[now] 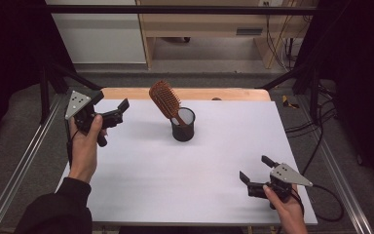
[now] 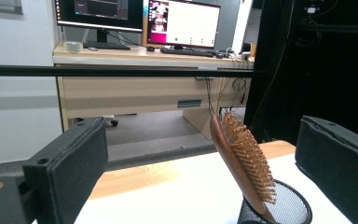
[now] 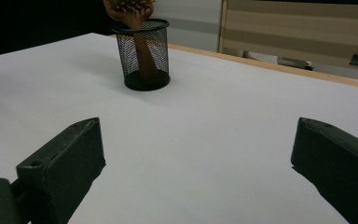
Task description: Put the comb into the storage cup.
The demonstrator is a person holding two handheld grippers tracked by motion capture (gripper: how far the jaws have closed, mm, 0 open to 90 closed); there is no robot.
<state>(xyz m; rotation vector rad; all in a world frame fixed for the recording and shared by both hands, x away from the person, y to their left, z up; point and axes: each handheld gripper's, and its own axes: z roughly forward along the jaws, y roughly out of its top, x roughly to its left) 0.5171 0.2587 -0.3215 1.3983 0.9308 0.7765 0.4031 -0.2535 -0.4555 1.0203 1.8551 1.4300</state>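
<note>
Hairbrush (image 1: 165,99) standing handle-down in the black mesh cup (image 1: 183,125), leaning left, bristles facing right.
The cup sits near the middle-back of the white counter (image 1: 175,180). The left gripper (image 1: 111,111) hovers left of it and the right gripper (image 1: 255,168) near the front right corner; both hold their fingers wide and empty.

A table (image 1: 141,185) fills the middle of the high view. A mesh cup (image 1: 183,125) stands on it, a little behind the centre. A hairbrush (image 1: 165,99) stands in the cup, handle down, head leaning to the left and away. The left gripper (image 1: 112,111) is held above the table's far left corner, to the left of the cup. The right gripper (image 1: 255,168) is near the front right corner, well apart from the cup. Behind the table stands a desk (image 2: 135,91) with monitors (image 2: 144,21) on it.
</note>
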